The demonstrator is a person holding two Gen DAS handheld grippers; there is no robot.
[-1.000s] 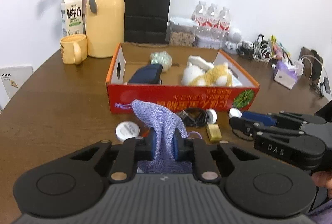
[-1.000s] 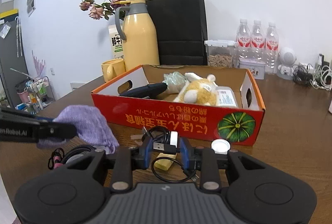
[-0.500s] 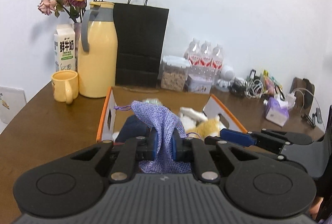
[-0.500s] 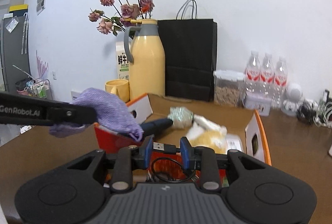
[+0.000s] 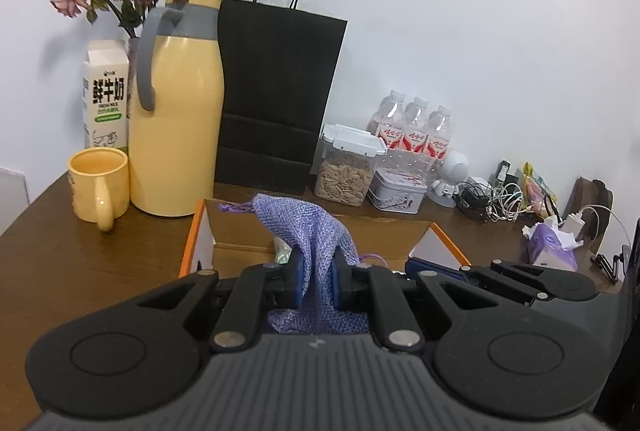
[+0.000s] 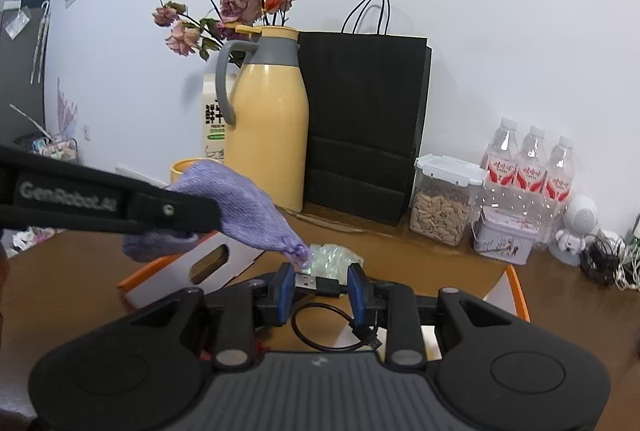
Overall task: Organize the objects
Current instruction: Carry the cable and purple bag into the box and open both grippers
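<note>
My left gripper [image 5: 317, 281] is shut on a purple knitted drawstring pouch [image 5: 310, 227], which hangs above the open cardboard box [image 5: 240, 237]. The right wrist view shows the same pouch [image 6: 244, 211] held by the left gripper's black arm [image 6: 100, 199] over the box's left wall [image 6: 208, 263]. My right gripper [image 6: 322, 285] is shut on a black USB cable [image 6: 318, 283], its plug clamped between the blue pads and its loop dangling below, over the box interior. A greenish bubble-wrap bundle [image 6: 332, 257] lies in the box beyond the plug.
Behind the box stand a yellow thermos jug [image 5: 176, 103], a yellow mug [image 5: 98, 187], a milk carton [image 5: 106, 95], dried roses, a black paper bag [image 5: 276, 99], a seed jar [image 5: 346, 171], a tin, water bottles [image 5: 412, 129], tangled chargers [image 5: 496, 201] and a tissue pack [image 5: 552, 243].
Both grippers rose from the tabletop in front of the box and moved forward over it, carrying the pouch and the cable. The box's red front side dropped out of sight.
</note>
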